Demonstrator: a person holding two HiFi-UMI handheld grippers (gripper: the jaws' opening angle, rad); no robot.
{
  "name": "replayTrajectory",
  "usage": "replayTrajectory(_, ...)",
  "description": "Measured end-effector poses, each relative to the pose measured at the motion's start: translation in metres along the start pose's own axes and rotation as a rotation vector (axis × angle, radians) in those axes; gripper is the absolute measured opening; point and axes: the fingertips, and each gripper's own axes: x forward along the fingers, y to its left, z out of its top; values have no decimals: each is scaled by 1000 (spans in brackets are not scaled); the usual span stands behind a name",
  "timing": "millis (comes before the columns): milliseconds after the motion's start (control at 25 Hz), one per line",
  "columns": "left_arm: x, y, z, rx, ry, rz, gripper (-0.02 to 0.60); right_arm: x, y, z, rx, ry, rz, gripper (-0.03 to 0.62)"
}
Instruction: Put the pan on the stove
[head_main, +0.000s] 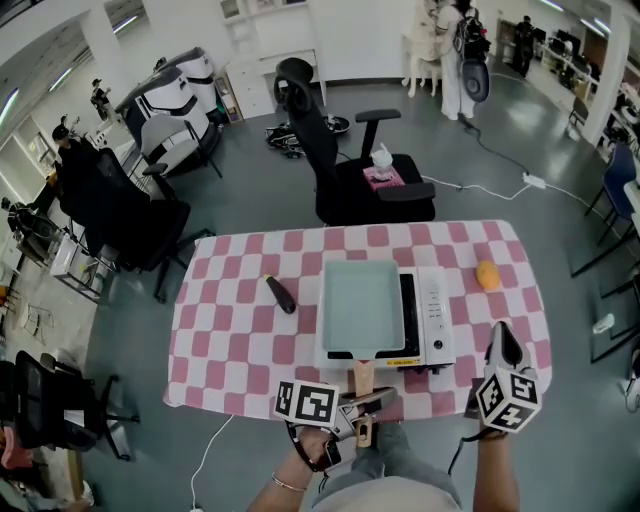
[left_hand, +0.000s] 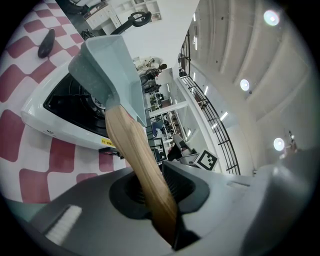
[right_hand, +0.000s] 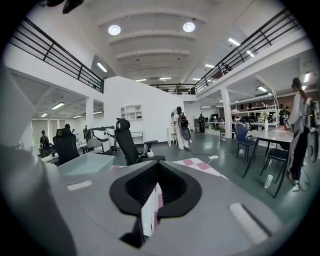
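Wood fills my left gripper (head_main: 372, 403): its jaws are clamped on the near end of the wooden handle (head_main: 362, 376) of the pale blue-green rectangular pan (head_main: 362, 305). The pan lies over the white portable stove (head_main: 432, 320), covering the burner and leaving the control strip on the right bare. From the left gripper view the pan body looks tipped relative to the stove top, so I cannot tell whether its base sits flat on the burner or one edge rides high.

I judge the step in hand to be the final settling. To do it well I would level the handle so the base meets the burner all at once, hold the pan square to the stove's edges, and part the jaws only when the weight is on the stove. The grip is far out on a long handle, so a small twist here would swing the pan.

My right gripper (head_main: 503, 340) hovers at the right front of the checked tablecloth (head_main: 240, 340), jaws drawn almost together around nothing, well clear of the orange fruit (head_main: 487, 275).
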Motion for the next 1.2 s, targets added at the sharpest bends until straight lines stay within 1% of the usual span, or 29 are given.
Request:
replayTrajectory(240,7,8,-1,-11,15,-11,62,6,-1,-11,-7,28,2,9)
replayTrajectory(440,11,13,-1,1,31,-13,64,10,-1,-20,-12,51,-2,9)
replayTrajectory(880,23,24,1,-11,45,-37,64,19,-1,-41,-15,97,2,9)
replayTrajectory(1200,28,31,0,-23,53,-31,64,25,0,-50,-15,120,3,9)
